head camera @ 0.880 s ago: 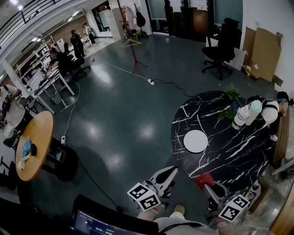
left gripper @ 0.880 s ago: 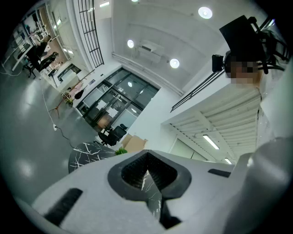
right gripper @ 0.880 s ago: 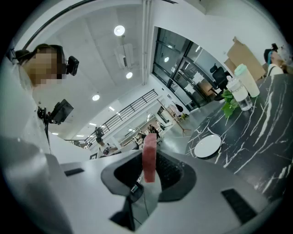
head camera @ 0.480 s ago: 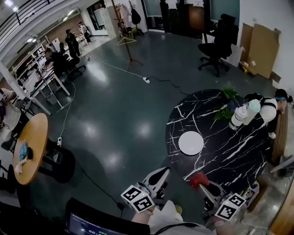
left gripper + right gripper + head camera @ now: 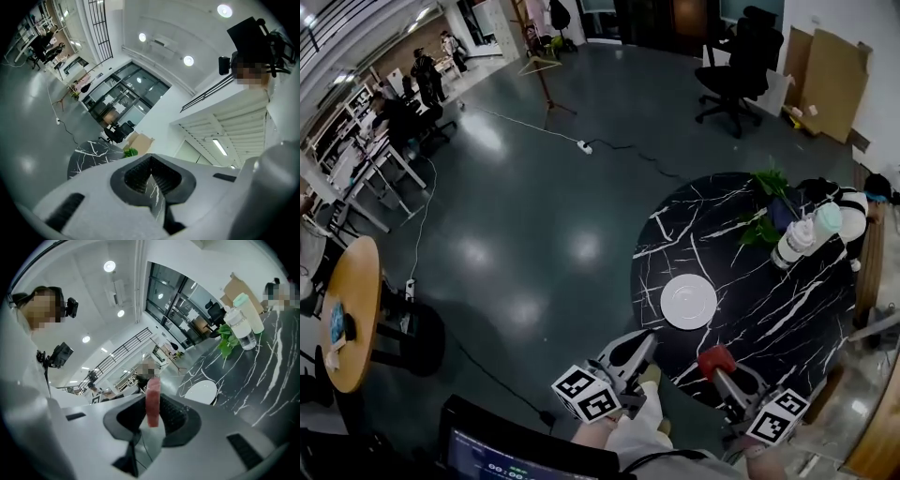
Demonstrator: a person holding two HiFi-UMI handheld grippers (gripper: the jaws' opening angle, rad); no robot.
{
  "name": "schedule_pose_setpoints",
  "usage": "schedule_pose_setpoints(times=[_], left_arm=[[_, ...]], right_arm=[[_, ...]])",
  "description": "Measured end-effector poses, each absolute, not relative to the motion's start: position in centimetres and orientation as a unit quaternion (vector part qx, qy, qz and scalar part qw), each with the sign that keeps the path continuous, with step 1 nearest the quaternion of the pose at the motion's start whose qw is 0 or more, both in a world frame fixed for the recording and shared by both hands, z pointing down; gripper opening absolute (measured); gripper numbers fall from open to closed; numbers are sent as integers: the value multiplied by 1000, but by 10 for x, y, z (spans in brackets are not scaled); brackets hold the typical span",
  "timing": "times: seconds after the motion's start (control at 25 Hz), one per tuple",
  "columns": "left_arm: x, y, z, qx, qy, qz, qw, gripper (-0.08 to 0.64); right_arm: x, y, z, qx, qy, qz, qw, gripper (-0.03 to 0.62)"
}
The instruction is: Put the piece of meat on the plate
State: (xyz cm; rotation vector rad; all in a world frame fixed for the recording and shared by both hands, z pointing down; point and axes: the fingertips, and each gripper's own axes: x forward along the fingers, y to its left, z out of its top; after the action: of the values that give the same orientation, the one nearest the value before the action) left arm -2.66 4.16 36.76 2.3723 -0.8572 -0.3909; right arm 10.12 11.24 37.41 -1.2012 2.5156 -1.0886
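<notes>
One piece of meat point(image 5: 715, 360), a red slab, stands upright, clamped in the right gripper point(image 5: 719, 367). Its jaws stand partly apart, pressing the slab's flat sides, and its top pokes above the pads. It hangs over the near edge of the round black marble table point(image 5: 787, 323).

White plate point(image 5: 688, 301) lies flat on the table just beyond the meat and a little left, apart from it, with only bare veined marble between them.

Left gripper point(image 5: 642, 339) hovers off the table's near-left edge, over the grey floor. Jaw tips together, nothing between the pads.

Far side of the table: two white bottles point(image 5: 797, 242), one with a pale green cap, beside a leafy plant point(image 5: 764, 225), well apart from the plate.

Beyond: black office chair point(image 5: 741, 66), cardboard sheets point(image 5: 834, 80) against the wall, power strip point(image 5: 579, 146) on the floor, round wooden table point(image 5: 347, 319) far left.
</notes>
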Motion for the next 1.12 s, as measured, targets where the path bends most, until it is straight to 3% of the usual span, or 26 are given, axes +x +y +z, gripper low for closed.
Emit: schedule_pose_setpoints(times=[0.8, 1.12], left_arm=[[-7, -84, 416, 894, -296, -99, 321, 8], [-6, -90, 453, 918, -300, -9, 258, 9]], right_arm=[[97, -17, 446, -421, 792, -441, 26, 84], [84, -44, 479, -410, 767, -493, 8, 84]])
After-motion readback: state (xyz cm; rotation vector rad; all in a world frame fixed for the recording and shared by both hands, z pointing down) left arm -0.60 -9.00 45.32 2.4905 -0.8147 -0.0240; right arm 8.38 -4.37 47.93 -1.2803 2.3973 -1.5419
